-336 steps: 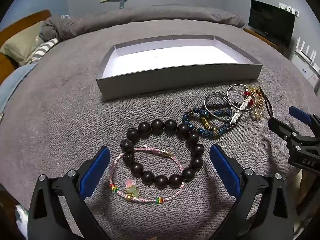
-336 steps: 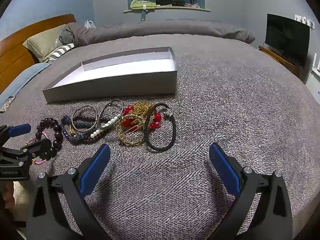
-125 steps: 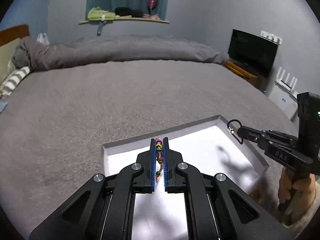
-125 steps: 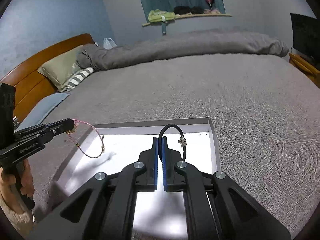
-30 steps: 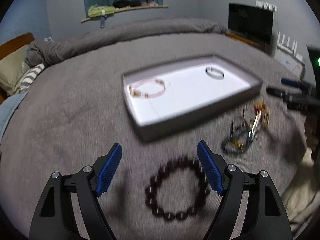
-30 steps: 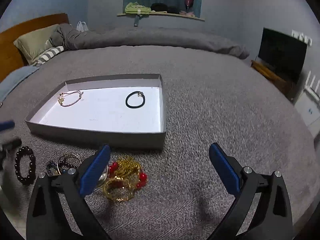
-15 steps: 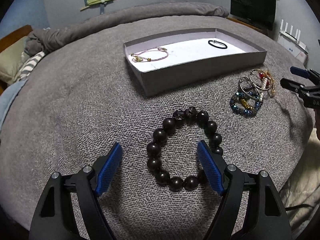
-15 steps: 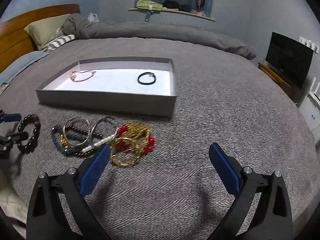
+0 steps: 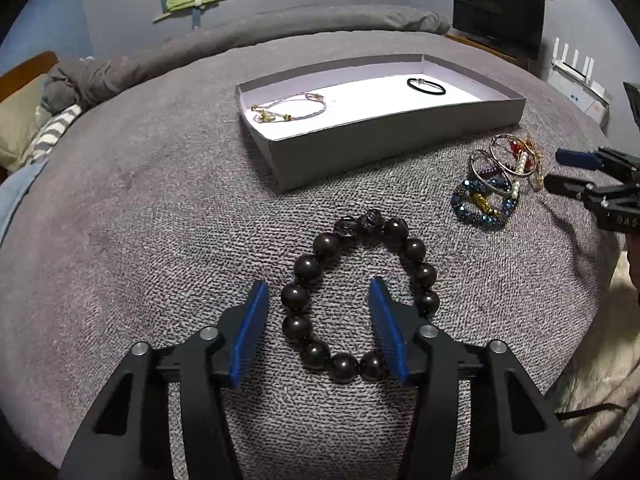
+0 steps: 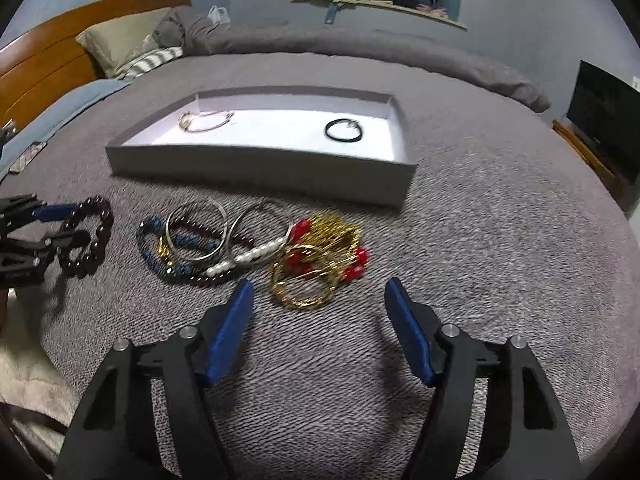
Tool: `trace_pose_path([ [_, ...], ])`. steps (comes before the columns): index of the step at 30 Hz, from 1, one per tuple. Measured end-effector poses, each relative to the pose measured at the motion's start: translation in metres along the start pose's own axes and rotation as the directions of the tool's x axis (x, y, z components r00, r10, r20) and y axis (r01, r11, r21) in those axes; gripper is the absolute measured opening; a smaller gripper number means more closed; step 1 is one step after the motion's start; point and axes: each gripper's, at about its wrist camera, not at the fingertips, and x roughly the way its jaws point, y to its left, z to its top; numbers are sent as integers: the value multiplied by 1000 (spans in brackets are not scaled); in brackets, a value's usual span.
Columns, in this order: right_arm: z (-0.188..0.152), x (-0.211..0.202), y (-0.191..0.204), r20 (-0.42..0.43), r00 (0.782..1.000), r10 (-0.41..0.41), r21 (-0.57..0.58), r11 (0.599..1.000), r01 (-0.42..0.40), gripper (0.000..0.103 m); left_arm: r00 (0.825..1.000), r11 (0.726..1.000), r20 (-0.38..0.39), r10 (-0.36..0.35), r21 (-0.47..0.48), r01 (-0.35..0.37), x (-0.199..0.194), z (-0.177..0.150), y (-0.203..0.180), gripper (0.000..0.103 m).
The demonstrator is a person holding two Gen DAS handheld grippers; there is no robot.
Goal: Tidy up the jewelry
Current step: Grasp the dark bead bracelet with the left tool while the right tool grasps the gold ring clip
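Note:
A dark bead bracelet [image 9: 306, 268] lies on the grey bedspread, and its left side sits between the closing jaws of my left gripper [image 9: 318, 300]. The pads do not press on it. My right gripper [image 10: 320, 296] hovers just in front of a gold bangle [image 10: 304, 300] at the near edge of a tangled bracelet pile [image 10: 224, 248]; its jaws are closing with nothing gripped. The grey tray [image 10: 260, 172] behind holds a pink cord bracelet [image 10: 204, 120] and a black band [image 10: 343, 131]. Each view shows the other gripper at its edge.
Pillows [image 10: 120, 36] and a wooden headboard [image 10: 48, 56] are at the far left, with a rolled duvet [image 10: 360, 48] along the back. A television [image 9: 498, 16] stands at the right. A pale blanket [image 9: 600, 360] hangs off the near bed edge.
Both grippers' jaws have narrowed. The left gripper has sunk closer over the bead bracelet. The right gripper has moved in toward the gold bangle and the pile.

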Motion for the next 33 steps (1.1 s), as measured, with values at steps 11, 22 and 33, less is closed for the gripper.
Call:
trace_pose_path([
  [11,1,16,1,-42,999,12,15,1000,-11,52,1000,1000,-2,-12,-8,12,1,0,3,38],
  [22,1,11,0,-19,1000,-9,6,1000,9,39,1000,1000,8,-12,-27,12,-2,1,6,15],
  [33,2,-6,-7,31,999,-25,25,999,25,39,995,999,100,17,41,-21,-22,3,-9,15],
])
